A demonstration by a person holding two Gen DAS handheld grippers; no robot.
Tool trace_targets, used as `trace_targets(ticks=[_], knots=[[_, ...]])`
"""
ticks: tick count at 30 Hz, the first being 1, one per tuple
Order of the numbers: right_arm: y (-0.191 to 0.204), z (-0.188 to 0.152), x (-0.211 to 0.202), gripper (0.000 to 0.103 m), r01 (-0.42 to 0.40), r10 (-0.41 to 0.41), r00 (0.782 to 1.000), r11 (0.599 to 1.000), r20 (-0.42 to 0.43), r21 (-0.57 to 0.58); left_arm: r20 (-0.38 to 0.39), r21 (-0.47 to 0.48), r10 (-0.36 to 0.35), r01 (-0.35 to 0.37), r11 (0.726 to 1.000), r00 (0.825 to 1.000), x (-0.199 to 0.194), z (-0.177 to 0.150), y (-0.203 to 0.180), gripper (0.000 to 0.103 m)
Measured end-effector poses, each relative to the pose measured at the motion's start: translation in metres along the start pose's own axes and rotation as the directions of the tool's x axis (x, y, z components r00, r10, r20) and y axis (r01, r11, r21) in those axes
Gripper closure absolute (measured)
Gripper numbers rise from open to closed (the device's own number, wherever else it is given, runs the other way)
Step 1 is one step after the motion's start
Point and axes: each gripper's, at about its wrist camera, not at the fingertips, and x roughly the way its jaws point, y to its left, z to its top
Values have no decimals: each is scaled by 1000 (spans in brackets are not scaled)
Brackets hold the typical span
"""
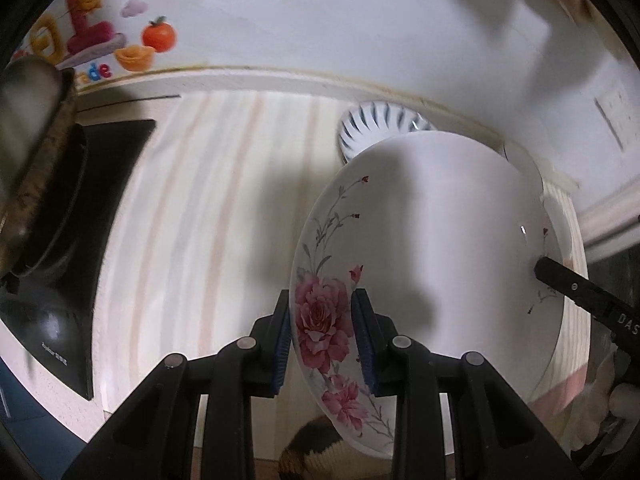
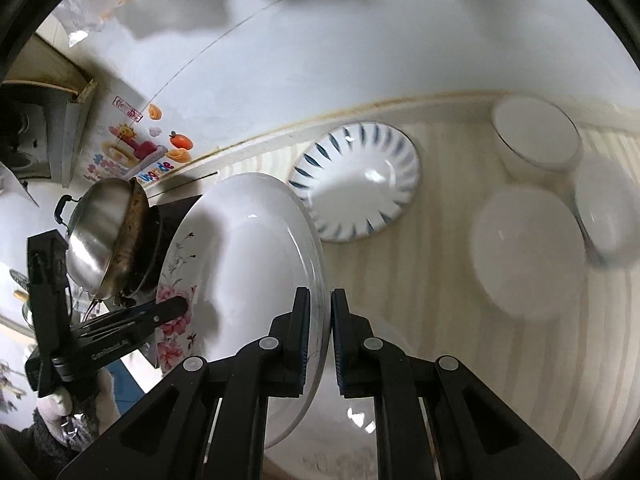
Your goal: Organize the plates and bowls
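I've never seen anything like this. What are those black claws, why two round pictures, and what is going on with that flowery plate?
No robot here: a person holds two hand-held clamps, each carrying a fisheye camera, hence two round views. The left gripper and right gripper each pinch a rim of the white plate with pink flowers, lifted and tilted. On the pale striped counter sit a blue-striped white dish and plain white bowls. A steel pot sits at the left.
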Motion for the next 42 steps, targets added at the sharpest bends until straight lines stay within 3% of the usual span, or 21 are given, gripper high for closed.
trace_targets(ticks=[8, 20, 30, 38, 42], knots=[[-38, -57, -3, 91, 10, -6, 999, 995, -39, 95, -109, 69, 19, -11, 998, 994, 31, -29, -17, 77], [-62, -107, 47, 91, 36, -11, 986, 988, -165, 150, -176, 120, 94, -73, 990, 980, 57, -44, -18, 77], [-69, -112, 60, 91, 57, -19, 979, 982, -202, 181, -198, 159, 133, -102, 982, 971, 67, -50, -24, 77], [-63, -102, 60, 87, 140, -89, 960, 974, -265, 180, -206, 203, 163, -121, 972, 965, 73, -55, -38, 77], [-65, -99, 56, 86, 137, -83, 960, 972, -266, 192, -221, 217, 164, -116, 969, 961, 78, -60, -42, 77]])
